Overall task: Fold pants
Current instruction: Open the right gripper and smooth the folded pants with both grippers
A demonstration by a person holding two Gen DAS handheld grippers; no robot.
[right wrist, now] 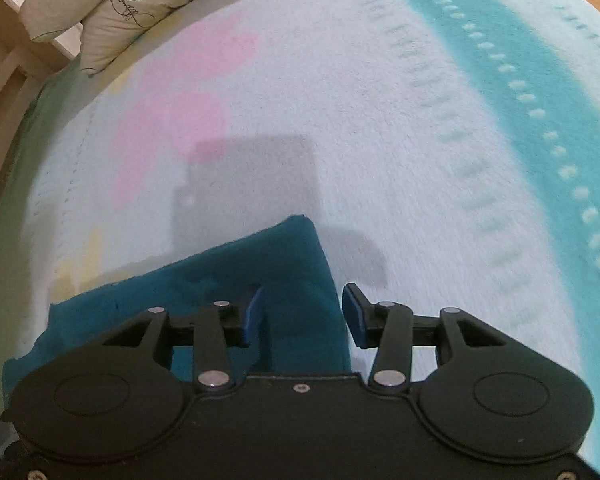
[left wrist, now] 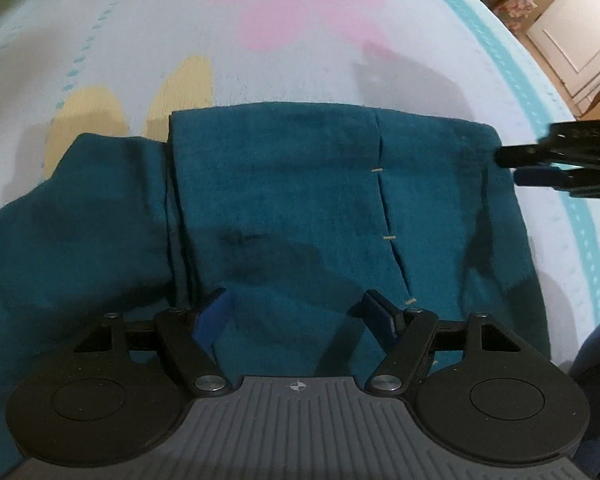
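On the bed (left wrist: 300, 60), both grippers, left (left wrist: 296, 312) and right (right wrist: 302, 316), hover with fingers apart over the half-folded teal pants (left wrist: 280, 200), apparently poised to grip its edges.

The right tool (right wrist: 302, 316) hangs with its blue-padded fingers (right wrist: 253, 314) spread apart over the near corner of the teal pants (right wrist: 220, 276). The pants lie flat on a pale blanket (right wrist: 380, 140), whose turquoise band curves beyond them. A leaf-print pillow (right wrist: 132, 4) rests far behind the pants.

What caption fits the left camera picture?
Open left gripper above folded teal pants on a pastel blanket; right gripper at their edge.
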